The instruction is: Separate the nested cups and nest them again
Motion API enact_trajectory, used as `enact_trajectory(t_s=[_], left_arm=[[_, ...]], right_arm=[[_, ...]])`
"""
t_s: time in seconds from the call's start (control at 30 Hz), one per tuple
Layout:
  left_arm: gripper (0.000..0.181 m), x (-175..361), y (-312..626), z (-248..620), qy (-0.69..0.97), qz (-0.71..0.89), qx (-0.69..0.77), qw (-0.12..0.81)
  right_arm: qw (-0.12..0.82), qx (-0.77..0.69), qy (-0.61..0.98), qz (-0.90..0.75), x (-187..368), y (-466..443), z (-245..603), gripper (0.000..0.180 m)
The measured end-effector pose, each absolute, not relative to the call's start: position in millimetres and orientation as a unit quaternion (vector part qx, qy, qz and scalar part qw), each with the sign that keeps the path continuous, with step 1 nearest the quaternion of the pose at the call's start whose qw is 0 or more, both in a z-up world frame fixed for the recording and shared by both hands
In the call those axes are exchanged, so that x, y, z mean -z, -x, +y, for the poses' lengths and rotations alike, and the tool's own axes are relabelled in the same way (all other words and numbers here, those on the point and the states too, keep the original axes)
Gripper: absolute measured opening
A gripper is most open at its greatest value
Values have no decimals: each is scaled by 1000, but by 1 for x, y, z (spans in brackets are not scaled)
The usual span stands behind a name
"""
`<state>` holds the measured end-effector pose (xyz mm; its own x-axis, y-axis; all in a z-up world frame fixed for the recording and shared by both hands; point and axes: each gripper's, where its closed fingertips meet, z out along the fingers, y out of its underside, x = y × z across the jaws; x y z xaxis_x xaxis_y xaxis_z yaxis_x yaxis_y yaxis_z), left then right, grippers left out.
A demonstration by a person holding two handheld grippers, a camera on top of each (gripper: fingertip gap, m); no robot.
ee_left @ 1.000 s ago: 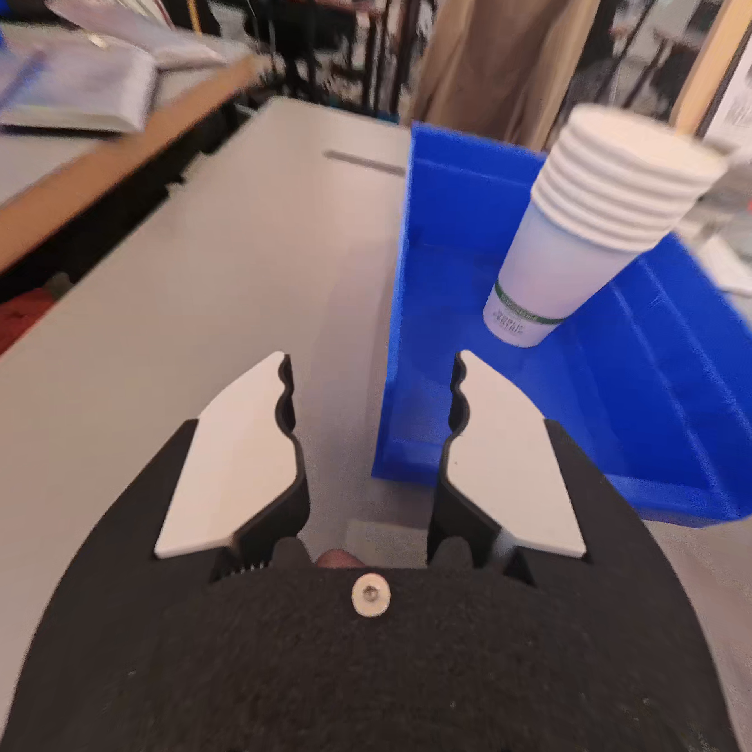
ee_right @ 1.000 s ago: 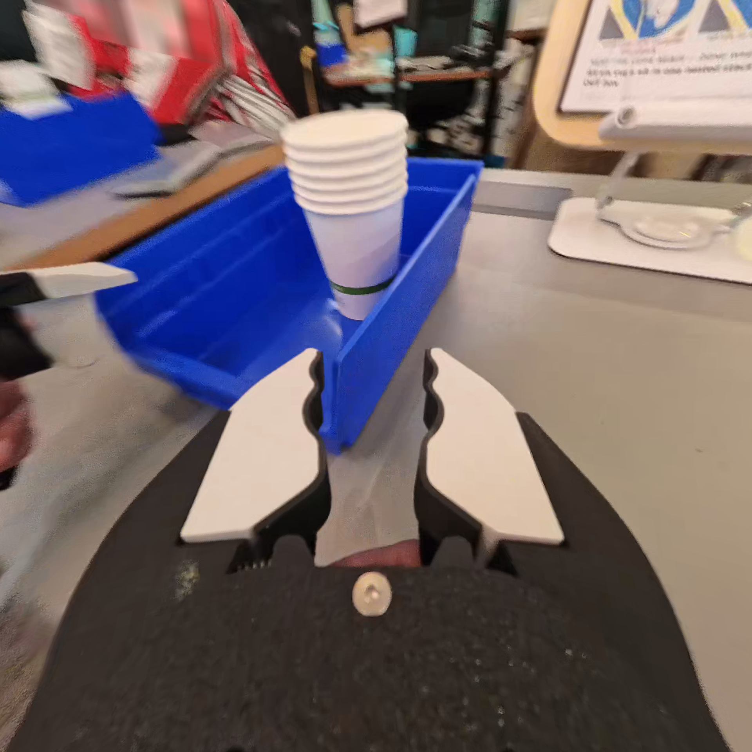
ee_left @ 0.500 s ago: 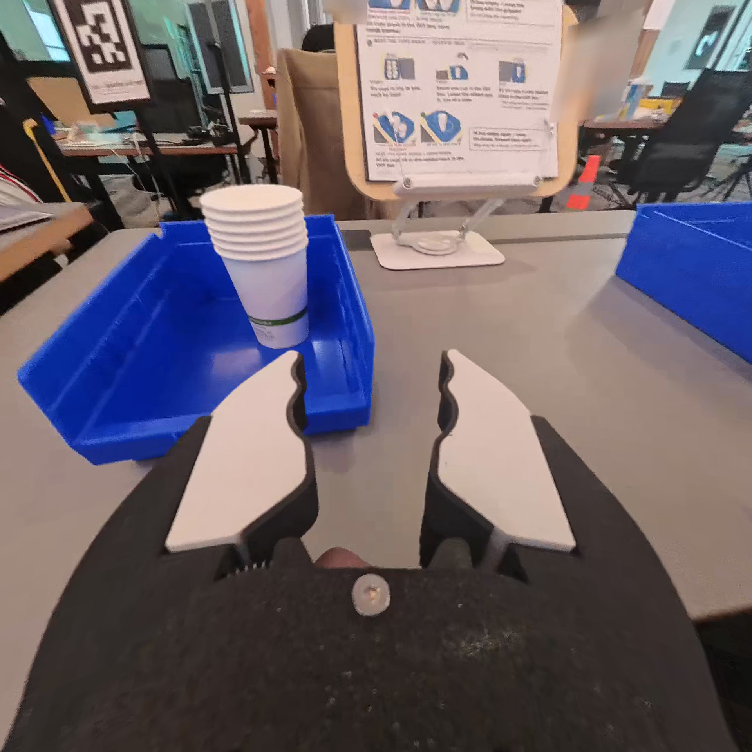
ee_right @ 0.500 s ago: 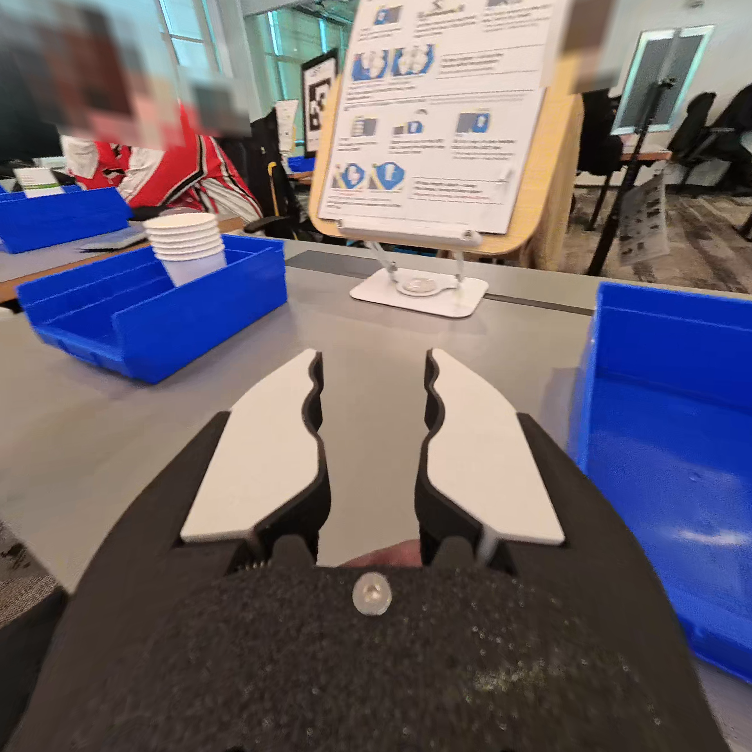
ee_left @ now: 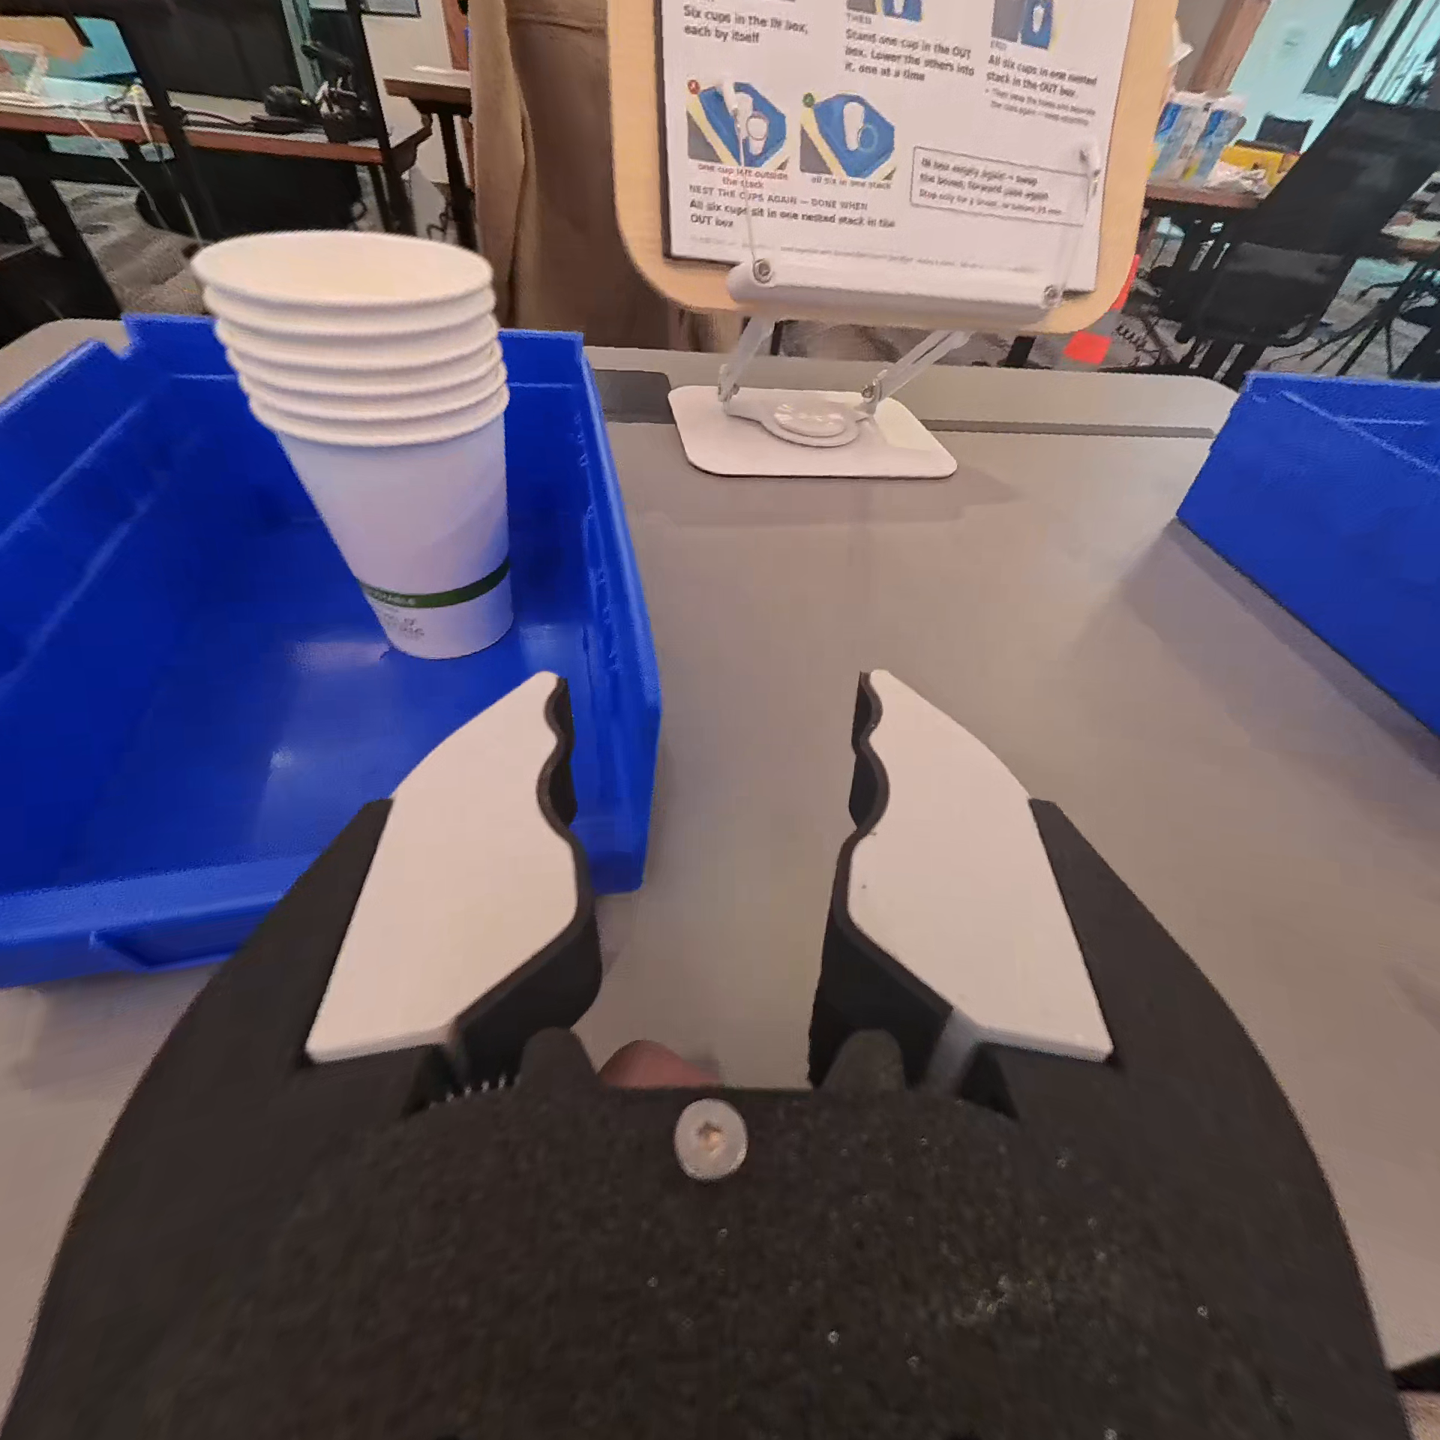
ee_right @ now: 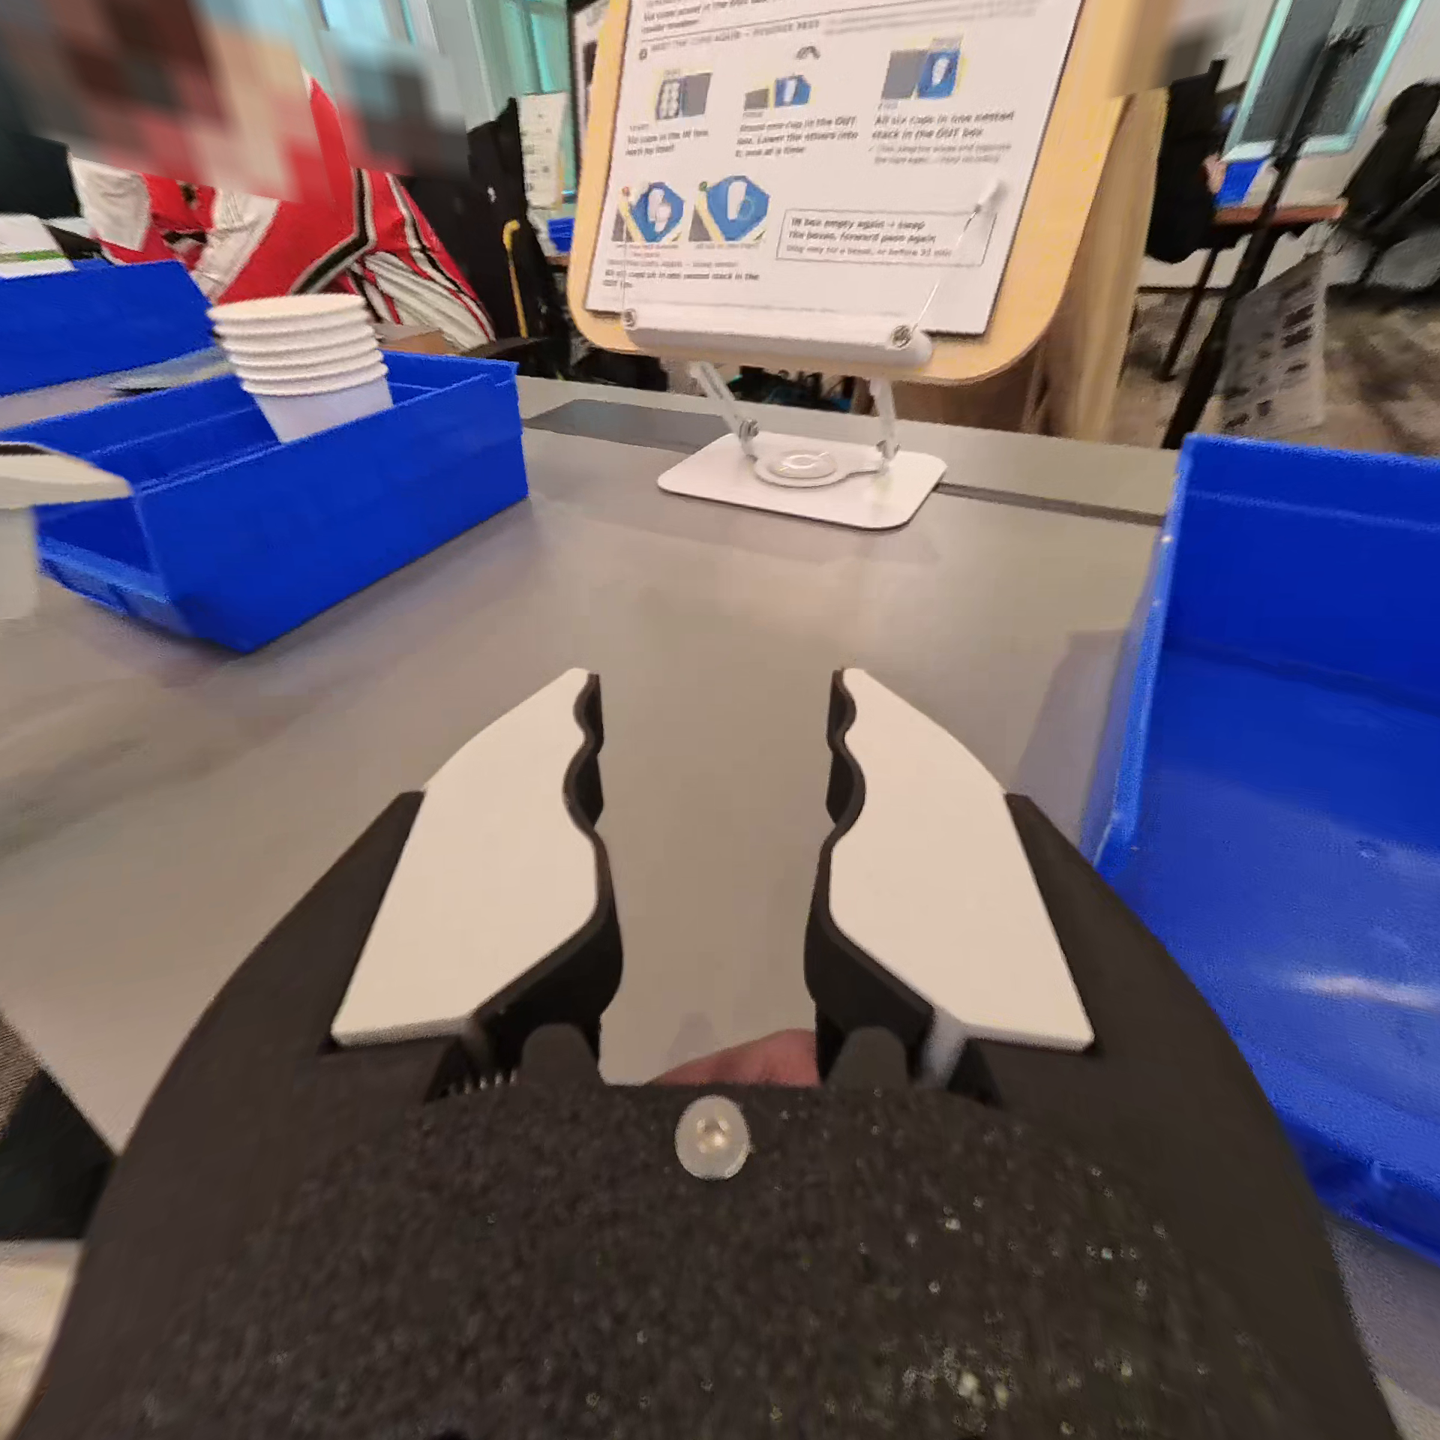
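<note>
A stack of several nested white paper cups [ee_left: 390, 436] stands upright in the left blue bin [ee_left: 140, 896], near its right wall. It also shows in the right wrist view [ee_right: 304, 362], in the same bin [ee_right: 327, 545] at the far left. My left gripper [ee_left: 709, 686] is open and empty, low over the grey table just right of the bin's front corner. My right gripper [ee_right: 713, 682] is open and empty over the middle of the table. A second blue bin [ee_right: 1286, 779] sits to the right and also shows in the left wrist view [ee_left: 1325, 499].
A sheet of instructions on a wooden board with a white stand [ee_left: 810, 428] stands at the back of the table; the stand also shows in the right wrist view [ee_right: 802, 475]. A person in a red striped top [ee_right: 296, 234] sits behind the left bin. The tip of my left gripper's finger [ee_right: 47, 475] shows at the left edge.
Both grippers swung from facing the left bin to facing the back of the table and came nearer to the board. The cups stand where they were. Both grippers stayed open.
</note>
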<state>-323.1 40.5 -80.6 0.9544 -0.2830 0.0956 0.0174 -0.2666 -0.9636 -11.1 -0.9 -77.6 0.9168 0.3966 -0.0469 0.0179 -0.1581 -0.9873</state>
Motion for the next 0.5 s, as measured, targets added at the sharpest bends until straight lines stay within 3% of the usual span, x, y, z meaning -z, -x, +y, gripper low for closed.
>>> enact_trajectory(t_s=[0.5], left_arm=[[66,88,315,28,789,106,122,593]], right_arm=[[641,-191,727,-155,68,15,-1,53]])
